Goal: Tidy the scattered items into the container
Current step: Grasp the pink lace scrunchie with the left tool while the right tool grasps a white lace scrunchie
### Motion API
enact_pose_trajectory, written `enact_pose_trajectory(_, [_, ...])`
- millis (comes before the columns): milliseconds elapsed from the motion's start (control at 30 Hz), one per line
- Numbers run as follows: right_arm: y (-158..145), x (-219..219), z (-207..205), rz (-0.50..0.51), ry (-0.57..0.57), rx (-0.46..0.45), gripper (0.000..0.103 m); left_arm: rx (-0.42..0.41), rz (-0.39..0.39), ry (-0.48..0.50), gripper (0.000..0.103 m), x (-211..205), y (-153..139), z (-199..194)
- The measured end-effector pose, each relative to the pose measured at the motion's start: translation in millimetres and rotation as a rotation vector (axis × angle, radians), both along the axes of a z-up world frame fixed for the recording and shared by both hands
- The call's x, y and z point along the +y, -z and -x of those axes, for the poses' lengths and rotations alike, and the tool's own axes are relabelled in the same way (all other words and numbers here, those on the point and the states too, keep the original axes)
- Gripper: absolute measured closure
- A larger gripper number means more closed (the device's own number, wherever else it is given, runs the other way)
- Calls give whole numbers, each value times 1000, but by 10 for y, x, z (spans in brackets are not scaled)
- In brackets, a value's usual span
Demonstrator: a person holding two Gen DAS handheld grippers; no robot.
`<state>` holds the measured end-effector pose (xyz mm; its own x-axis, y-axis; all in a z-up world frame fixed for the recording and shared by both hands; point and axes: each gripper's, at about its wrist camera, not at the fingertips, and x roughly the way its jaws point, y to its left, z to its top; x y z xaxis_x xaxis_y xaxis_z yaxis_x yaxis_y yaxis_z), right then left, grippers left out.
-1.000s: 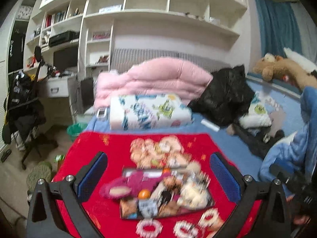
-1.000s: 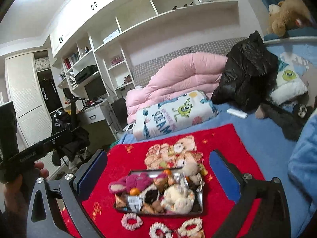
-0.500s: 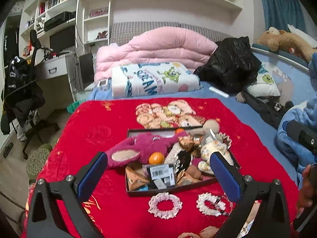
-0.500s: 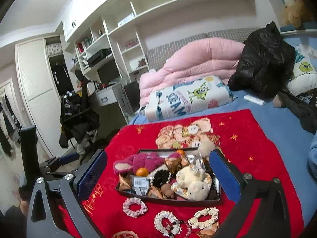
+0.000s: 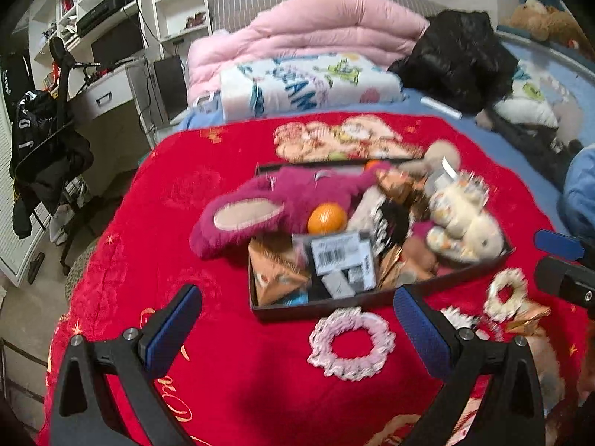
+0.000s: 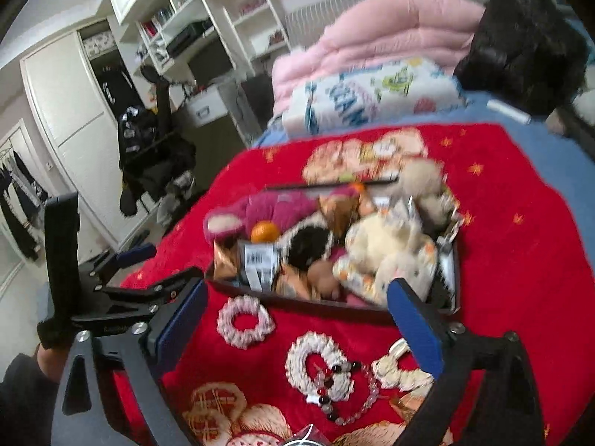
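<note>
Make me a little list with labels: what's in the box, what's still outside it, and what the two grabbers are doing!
surface: red blanket on a bed
box: dark tray, piled full
in box: magenta plush, orange ball, cream bunny plush, barcode packet
still outside: pink scrunchie, white scrunchie, bead bracelet, all in front of the tray
left gripper: open, holding nothing
right gripper: open, jaws just narrowed slightly, nothing between them
</note>
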<state>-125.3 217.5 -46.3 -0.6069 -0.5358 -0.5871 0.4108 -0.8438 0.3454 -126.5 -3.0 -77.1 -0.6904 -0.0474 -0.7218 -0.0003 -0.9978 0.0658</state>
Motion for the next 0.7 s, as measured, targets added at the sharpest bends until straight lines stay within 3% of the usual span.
enact_pose_trajectory(300, [414,-156,122,-98,-29,-145,15,-105,-22,-17,0,-34,441,170])
enact_pose_trajectory(467, [579,-172,201,-124,-8,-201,27,-159,-6,-32,0,-42,628,295])
enact_pose_trajectory(700, [772,-209,264,-140,-15,-261,28,-216,48,-34,0,14,814,344])
